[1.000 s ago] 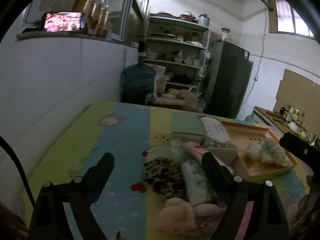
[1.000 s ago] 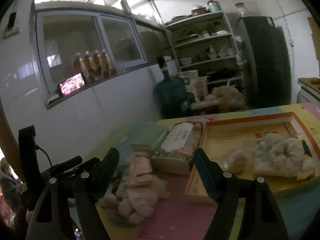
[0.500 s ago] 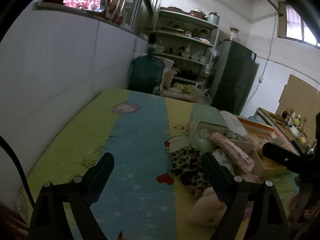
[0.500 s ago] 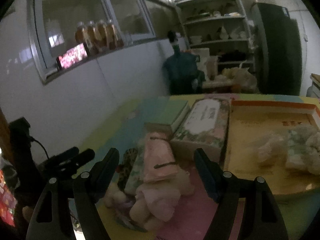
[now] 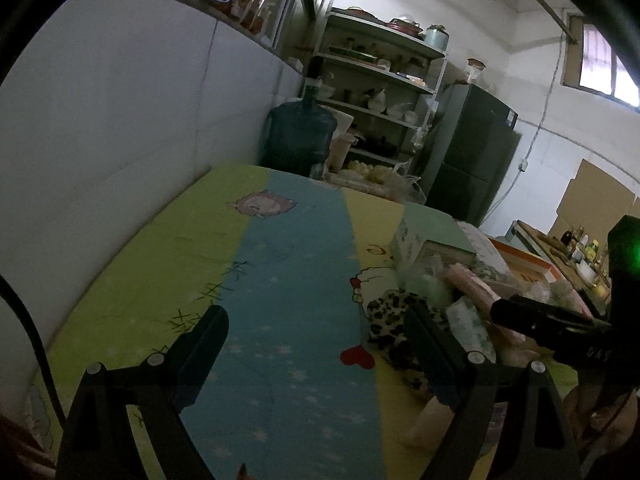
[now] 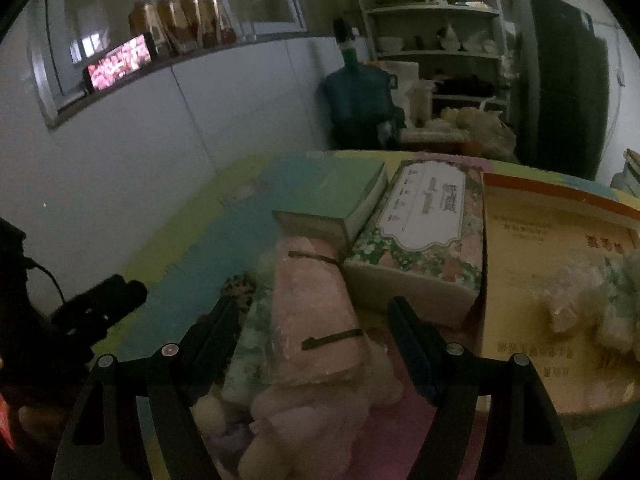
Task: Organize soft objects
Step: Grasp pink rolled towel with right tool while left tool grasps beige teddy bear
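Observation:
A pile of soft things lies on the colourful mat: a pink rolled towel (image 6: pixel 316 300) with black bands, a green floral roll (image 6: pixel 252 336), a leopard-print cloth (image 5: pixel 390 308) and a pale plush toy (image 6: pixel 304 412). My right gripper (image 6: pixel 316 316) is open just above the pile. The pink towel shows between its fingers, and the pads are clear of it. My left gripper (image 5: pixel 316 336) is open and empty over the mat's blue stripe (image 5: pixel 296 264), left of the pile. The right gripper's black body enters the left wrist view from the right.
A green book (image 6: pixel 332 196) and a floral box (image 6: pixel 424 232) stand behind the pile. An orange-rimmed tray (image 6: pixel 560 216) on the right holds a fluffy white-green bundle (image 6: pixel 592 308). A white wall runs along the mat's left side. Beyond the far edge are a water jug (image 5: pixel 298 136), shelves and a fridge.
My right gripper has come down and leftwards, from the boxes and tray to over the pink towel. My left gripper has swung left, so the pile now sits at the right of its view.

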`<state>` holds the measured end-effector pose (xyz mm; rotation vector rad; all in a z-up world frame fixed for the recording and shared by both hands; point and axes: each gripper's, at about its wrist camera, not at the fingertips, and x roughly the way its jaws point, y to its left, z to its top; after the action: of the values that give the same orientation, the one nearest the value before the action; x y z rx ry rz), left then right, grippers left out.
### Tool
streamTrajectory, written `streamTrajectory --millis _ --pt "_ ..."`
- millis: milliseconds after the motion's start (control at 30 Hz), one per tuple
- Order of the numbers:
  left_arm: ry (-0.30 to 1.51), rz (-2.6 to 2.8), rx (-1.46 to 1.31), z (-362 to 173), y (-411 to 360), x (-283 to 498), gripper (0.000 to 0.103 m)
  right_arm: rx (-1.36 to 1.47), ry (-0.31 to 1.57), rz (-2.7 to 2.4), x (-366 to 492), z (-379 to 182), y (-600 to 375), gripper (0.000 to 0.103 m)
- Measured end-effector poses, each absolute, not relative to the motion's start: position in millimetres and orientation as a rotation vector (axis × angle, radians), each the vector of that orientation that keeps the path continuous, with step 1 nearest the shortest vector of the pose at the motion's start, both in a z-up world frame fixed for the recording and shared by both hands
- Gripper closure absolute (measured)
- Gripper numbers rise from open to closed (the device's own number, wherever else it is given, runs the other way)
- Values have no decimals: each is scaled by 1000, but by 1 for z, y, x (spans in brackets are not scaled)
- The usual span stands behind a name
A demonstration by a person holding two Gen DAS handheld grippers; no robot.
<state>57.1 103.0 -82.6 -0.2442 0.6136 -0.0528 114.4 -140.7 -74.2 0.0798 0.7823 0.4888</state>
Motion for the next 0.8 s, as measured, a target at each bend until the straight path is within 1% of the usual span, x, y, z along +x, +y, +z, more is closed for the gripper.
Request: streamTrajectory --millis 100,167,200,233,500,800 --pt "621 -53 -251 -86 105 59 14 64 791 478 116 -75 -139 28" --pt "627 -55 -254 -88 106 60 14 52 803 475 117 -77 -136 43" --pt "630 -56 -256 -88 106 60 14 43 816 473 119 -78 -135 47" --pt "632 -58 -257 -90 107 61 14 35 825 472 119 -79 -134 53" --pt "647 -78 -262 -92 103 63 14 59 809 478 115 -77 -138 56" --pt "637 -183 -257 -86 80 56 14 108 713 497 94 -51 -154 56"
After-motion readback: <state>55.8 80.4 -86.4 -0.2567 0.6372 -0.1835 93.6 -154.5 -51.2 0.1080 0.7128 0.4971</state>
